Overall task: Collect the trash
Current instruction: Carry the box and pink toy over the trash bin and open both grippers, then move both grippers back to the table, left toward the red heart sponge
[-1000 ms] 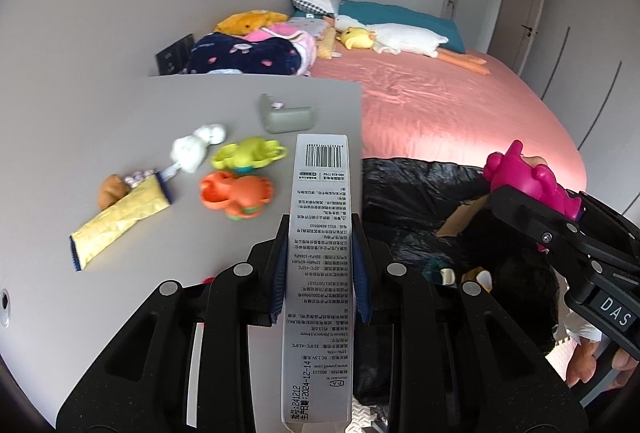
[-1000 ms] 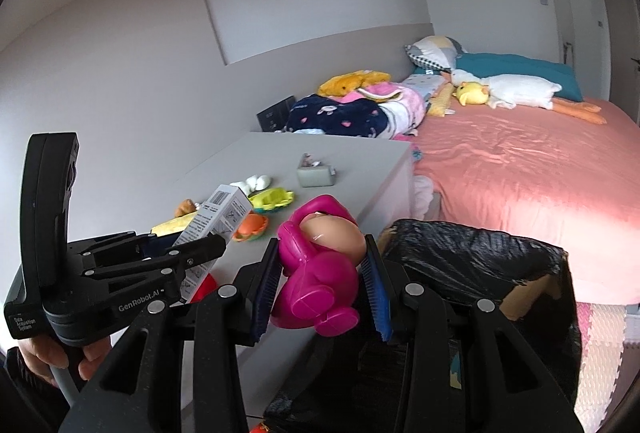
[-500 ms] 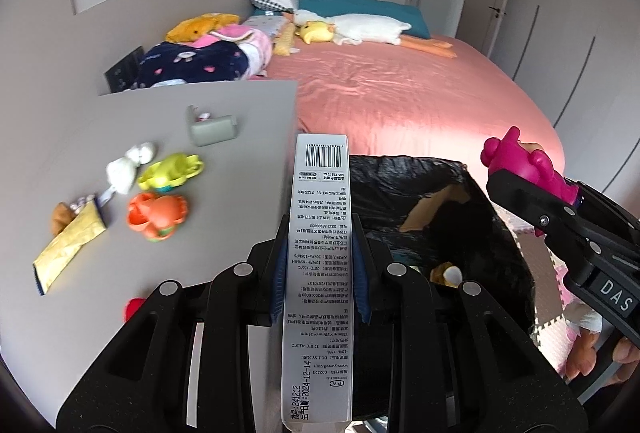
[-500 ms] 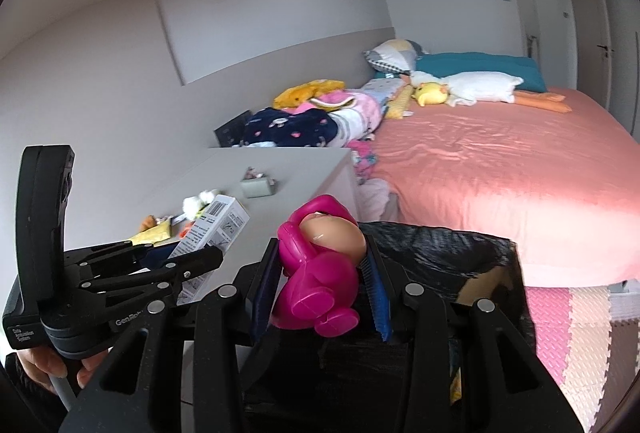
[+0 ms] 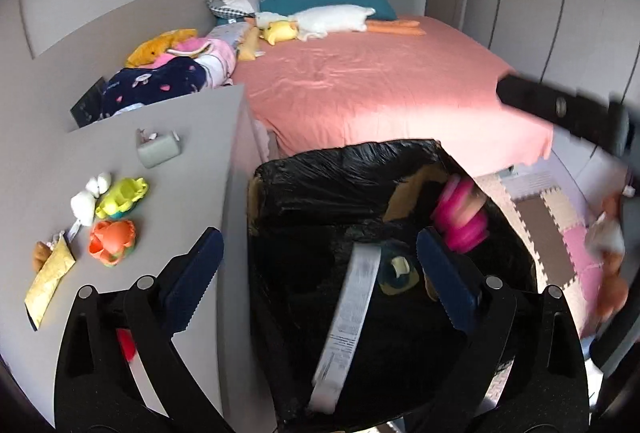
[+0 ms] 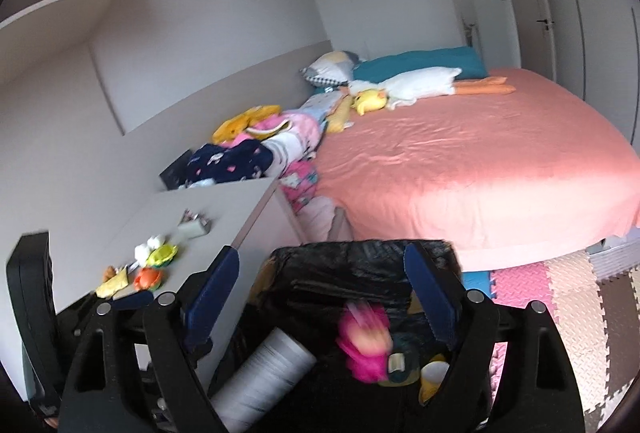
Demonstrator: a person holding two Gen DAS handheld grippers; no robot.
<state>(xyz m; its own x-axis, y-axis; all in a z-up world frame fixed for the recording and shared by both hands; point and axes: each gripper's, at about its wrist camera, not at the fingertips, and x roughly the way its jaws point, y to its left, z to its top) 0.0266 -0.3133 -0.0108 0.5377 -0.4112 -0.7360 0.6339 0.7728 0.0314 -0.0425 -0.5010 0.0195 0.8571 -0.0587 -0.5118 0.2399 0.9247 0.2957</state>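
Note:
My left gripper (image 5: 320,269) is open over the black-lined trash bin (image 5: 304,177). A white printed box (image 5: 348,321) falls, blurred, between its jaws into the bin. My right gripper (image 6: 320,293) is open above the same bin (image 6: 360,253). A pink toy (image 6: 366,345) drops, blurred, inside the bin; it also shows in the left wrist view (image 5: 460,217). The white box (image 6: 264,369) shows in the right wrist view too.
The grey tabletop (image 5: 192,193) left of the bin holds an orange toy (image 5: 112,241), a yellow-green toy (image 5: 122,195), a yellow wrapper (image 5: 48,273), white crumpled bits (image 5: 86,199) and a grey case (image 5: 158,151). A pink bed (image 5: 380,85) lies behind. Foam mats (image 6: 568,293) cover the floor.
Both grippers opened over the bin. The left let go of the white box and the right let go of the pink toy; both are falling in.

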